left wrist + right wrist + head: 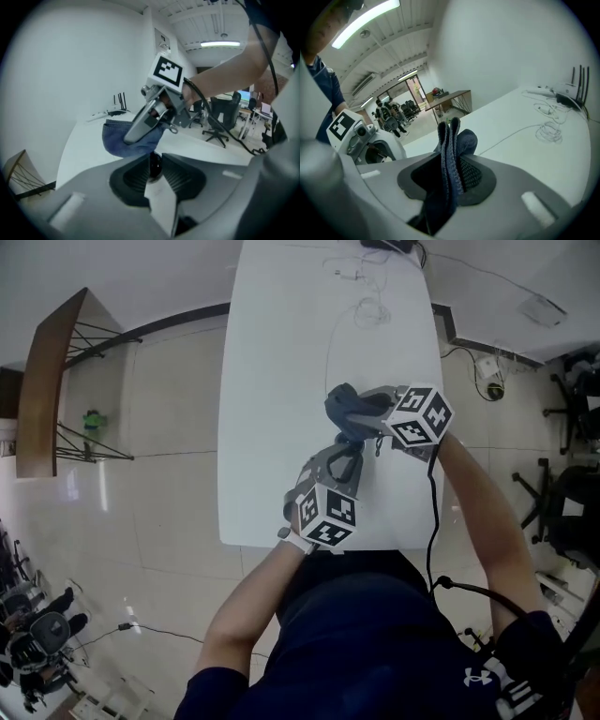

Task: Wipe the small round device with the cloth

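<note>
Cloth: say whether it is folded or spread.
Folded: the blue cloth stands doubled in layers, pinched between the jaws of the right hand-held gripper.

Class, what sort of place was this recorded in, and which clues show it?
Probably an office or lab room: a long white table with cables, wheeled office chairs on a tiled floor, and ceiling strip lights.

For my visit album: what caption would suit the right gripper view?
Right gripper clamps a folded blue cloth over a white table, the left gripper close beside it.
</note>
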The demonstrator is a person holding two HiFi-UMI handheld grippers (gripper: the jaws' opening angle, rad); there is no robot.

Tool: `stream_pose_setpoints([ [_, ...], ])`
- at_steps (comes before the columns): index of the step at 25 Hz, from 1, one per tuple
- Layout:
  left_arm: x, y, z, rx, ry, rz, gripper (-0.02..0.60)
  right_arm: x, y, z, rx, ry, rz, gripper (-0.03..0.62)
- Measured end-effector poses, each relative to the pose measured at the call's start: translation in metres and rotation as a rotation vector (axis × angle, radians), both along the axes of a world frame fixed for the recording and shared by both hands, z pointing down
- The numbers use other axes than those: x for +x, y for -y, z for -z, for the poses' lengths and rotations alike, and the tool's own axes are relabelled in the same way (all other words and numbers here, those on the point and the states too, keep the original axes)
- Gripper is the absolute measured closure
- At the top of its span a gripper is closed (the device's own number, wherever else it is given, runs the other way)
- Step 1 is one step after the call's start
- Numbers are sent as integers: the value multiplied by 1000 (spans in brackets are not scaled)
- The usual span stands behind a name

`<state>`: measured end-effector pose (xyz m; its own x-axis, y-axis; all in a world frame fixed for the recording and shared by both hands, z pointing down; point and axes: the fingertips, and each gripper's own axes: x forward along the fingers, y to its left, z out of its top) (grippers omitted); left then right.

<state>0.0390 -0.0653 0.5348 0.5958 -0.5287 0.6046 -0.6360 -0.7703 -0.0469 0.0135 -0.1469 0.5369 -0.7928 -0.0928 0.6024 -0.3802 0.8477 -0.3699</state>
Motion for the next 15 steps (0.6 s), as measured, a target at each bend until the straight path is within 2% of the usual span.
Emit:
stream_pose_setpoints([
  [5,-3,-5,-3,-33,-43,12,503,9,25,-38,-77,0,-160,497],
  [11,-3,-4,-2,-56,-72,37,502,19,15,-86,-35,-151,-108,497],
  [15,-5,-5,2,-48,-75,36,502,25,17,-86,12,-175,-138,497],
])
